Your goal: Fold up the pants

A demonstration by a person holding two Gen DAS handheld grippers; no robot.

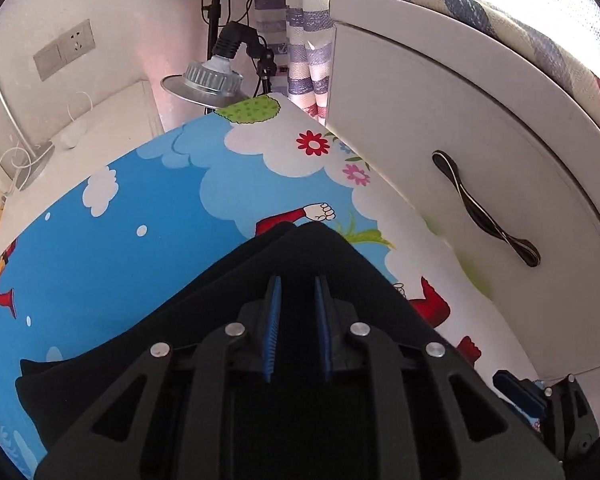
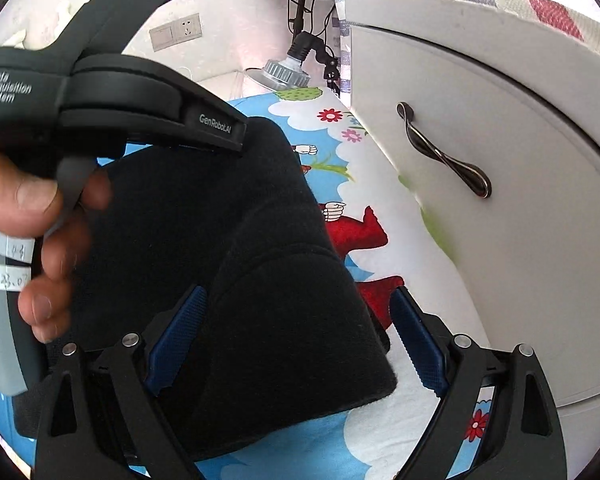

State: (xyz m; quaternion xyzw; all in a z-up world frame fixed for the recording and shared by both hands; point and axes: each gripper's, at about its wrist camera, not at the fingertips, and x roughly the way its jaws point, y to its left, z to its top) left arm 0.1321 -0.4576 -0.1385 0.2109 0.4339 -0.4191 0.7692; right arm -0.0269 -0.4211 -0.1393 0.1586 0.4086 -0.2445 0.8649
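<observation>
Pants of black folded fabric [image 2: 236,280] lay on the cartoon-printed blue cloth [image 1: 112,240]. Left gripper [image 1: 298,284] stood narrowly parted (gripping nothing visible); right gripper [image 2: 300,308] gaped wide around them, empty.

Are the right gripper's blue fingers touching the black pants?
Apart. The right wrist view shows the right gripper wide open, printed cloth visible between one pad and the pants.

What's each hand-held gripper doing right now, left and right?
Left hand-held gripper: narrow gap between pads, over the black pants; a grip cannot be told.
Right hand-held gripper: open, straddling the folded pants, pads not pressing.
</observation>
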